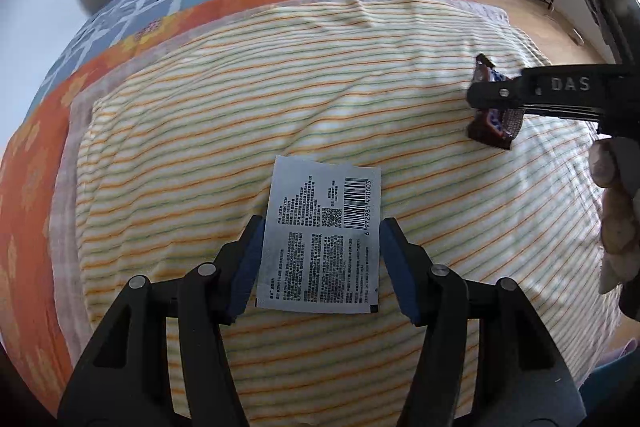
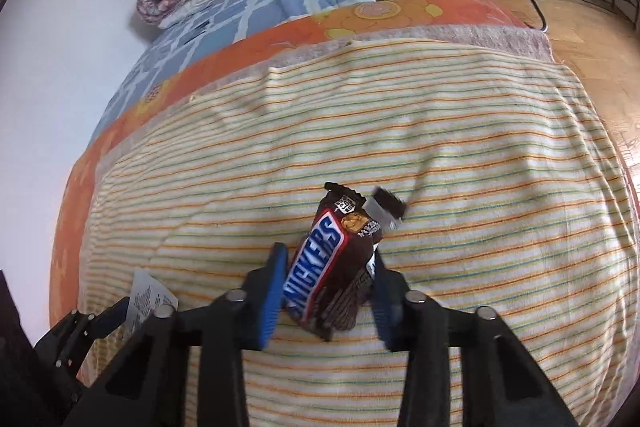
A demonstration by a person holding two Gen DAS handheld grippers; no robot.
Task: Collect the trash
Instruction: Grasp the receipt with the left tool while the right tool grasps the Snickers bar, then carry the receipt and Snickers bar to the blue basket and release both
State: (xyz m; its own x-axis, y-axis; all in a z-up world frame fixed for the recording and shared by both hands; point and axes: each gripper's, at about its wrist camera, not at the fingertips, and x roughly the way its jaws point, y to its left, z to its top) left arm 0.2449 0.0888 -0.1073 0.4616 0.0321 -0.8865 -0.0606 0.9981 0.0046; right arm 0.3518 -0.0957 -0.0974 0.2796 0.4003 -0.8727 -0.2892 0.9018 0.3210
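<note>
On striped towel (image 2: 460, 155), right tongs (image 2: 326, 291) grip SNICKERS wrapper (image 2: 324, 267).

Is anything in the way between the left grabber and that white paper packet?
Nothing visible. The white packet lies flat on the striped blanket, already between the open left gripper fingers. The right gripper holds its Snickers wrapper off to the side.

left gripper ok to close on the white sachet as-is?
Probably yes. The left gripper is open with its fingers on either side of the white sachet, nothing between them. The right gripper, shut on the Snickers wrapper, is off to the side.
</note>
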